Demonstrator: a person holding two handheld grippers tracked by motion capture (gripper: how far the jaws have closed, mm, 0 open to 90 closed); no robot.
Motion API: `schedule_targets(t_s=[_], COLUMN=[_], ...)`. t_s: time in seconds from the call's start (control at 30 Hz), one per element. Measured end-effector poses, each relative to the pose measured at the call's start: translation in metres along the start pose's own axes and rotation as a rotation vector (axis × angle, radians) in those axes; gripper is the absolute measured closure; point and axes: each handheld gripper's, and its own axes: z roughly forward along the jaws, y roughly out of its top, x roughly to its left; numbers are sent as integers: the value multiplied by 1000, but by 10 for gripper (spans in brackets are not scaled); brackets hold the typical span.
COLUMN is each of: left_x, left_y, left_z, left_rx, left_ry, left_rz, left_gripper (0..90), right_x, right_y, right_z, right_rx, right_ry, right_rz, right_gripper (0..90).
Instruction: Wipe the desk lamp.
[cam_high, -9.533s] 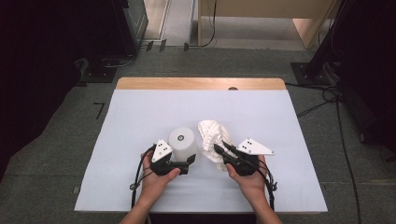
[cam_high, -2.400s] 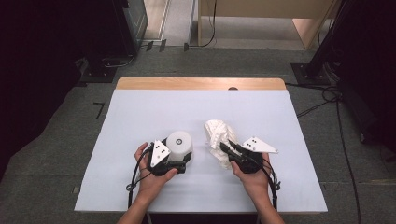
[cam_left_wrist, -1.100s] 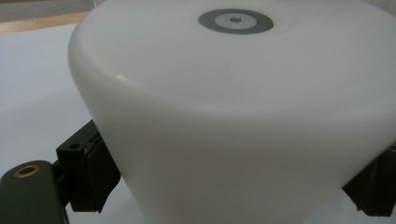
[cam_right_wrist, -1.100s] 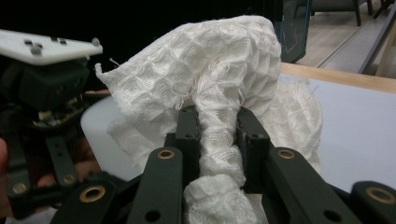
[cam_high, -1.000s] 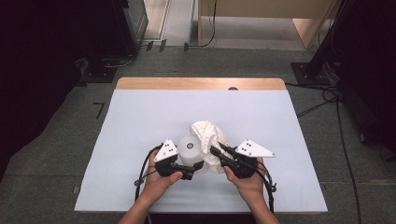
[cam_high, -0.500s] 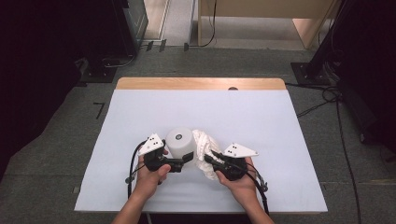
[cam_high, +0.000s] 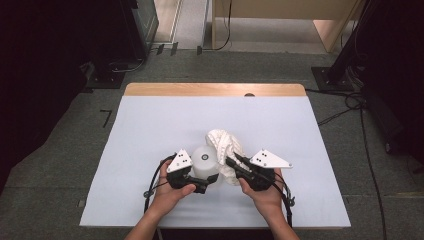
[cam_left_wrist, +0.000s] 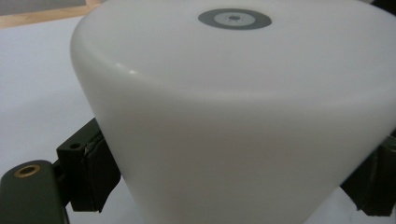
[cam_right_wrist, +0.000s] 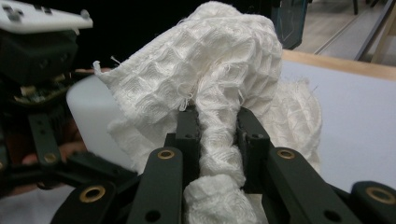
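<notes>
A white plastic cup stands upside down near the table's front, a grey ring on its upturned base. My left gripper is shut on the cup, one pad against each side of its wall. My right gripper is shut on a white waffle-weave cloth, a bunched fold pinched between its jaws. The cloth rises above the jaws and leans against the right side of the cup. The left gripper sits beyond it.
The table is covered by a pale blue-white mat, with a wooden strip along its far edge. Dark equipment and cables lie on the floor around the table.
Both hands have shifted a little to the right with the cup and cloth. The cloth, draped over the cup's top a second ago, now bunches at its right side.
</notes>
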Motion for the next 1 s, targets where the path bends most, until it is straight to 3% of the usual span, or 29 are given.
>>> schedule_targets(t_s=[0.13,0.37,0.47,0.6,0.67,0.73,0.8,1.0], left_x=[-1,6,9,9,6,5,7,19], left_y=[0,6,8,6,5,3,1,-13], left_z=[0,-19,-23,-23,-21,-17,-12,2], left_rx=[-11,-116,-138,-151,-164,-158,-133,-46], left_ry=[5,36,39,57,91,130,164,247], left_rz=[1,-7,-16,9,60,109,129,108], left_gripper=[83,83,83,82,82,82,82,81], right_x=[-1,-2,-1,-4,-8,-14,-20,-32], right_y=[-4,-24,-30,-30,-29,-26,-24,-19], right_z=[3,23,30,30,27,23,17,6], right_rx=[16,115,151,159,148,131,114,79], right_ry=[-6,-7,-8,-19,-37,-60,-83,-117], right_rz=[4,19,14,15,23,36,56,81], right_gripper=[747,747,747,746,746,745,745,745])
